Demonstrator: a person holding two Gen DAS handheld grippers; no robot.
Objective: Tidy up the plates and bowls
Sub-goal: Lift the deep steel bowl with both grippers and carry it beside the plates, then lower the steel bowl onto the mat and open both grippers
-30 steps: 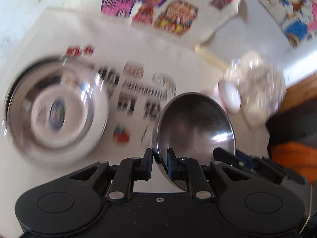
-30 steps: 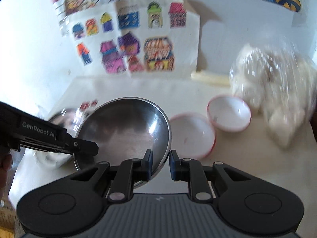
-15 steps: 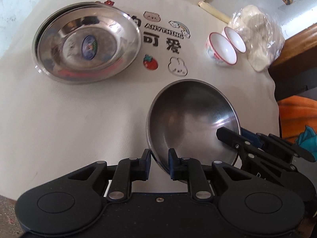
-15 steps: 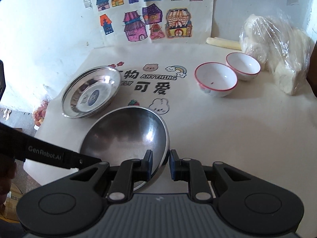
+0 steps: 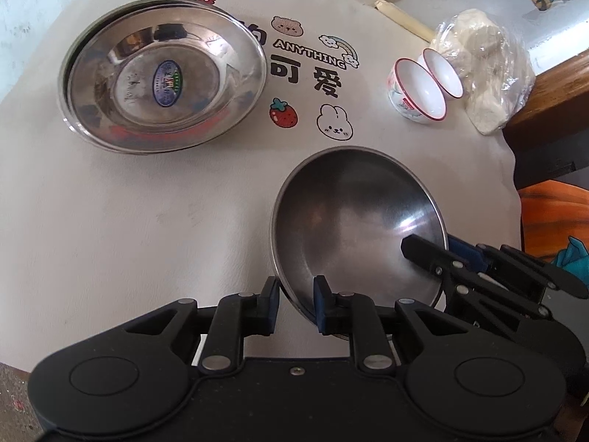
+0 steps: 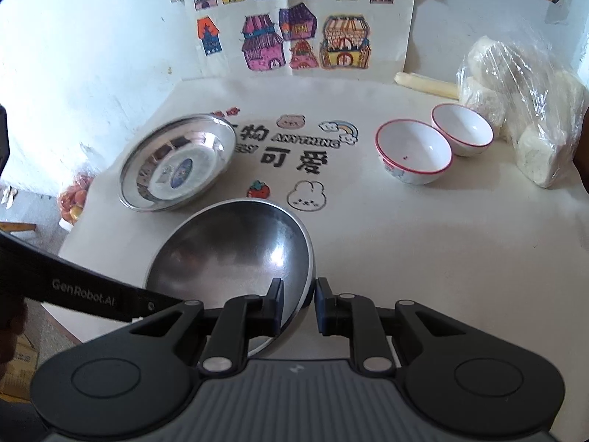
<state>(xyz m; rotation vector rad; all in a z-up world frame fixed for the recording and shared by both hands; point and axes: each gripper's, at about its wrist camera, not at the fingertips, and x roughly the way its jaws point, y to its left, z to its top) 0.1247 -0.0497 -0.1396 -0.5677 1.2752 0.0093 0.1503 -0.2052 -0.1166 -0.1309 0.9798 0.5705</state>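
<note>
A plain steel bowl sits low over the white printed cloth, near its front edge. My left gripper is shut on the bowl's near-left rim. My right gripper is shut on the opposite rim of the same steel bowl, one finger inside and one outside. A stack of steel plates lies at the far left, the top one bearing a blue sticker. Two white bowls with red rims stand side by side at the far right.
A plastic bag of white lumps rests behind the white bowls, with a pale stick at the wall. Coloured house drawings hang behind. A wooden ledge and orange cloth lie beyond the table's right edge.
Both grippers carried the steel bowl back from the far side toward the table's front edge, then came to rest. The blur is gone.
</note>
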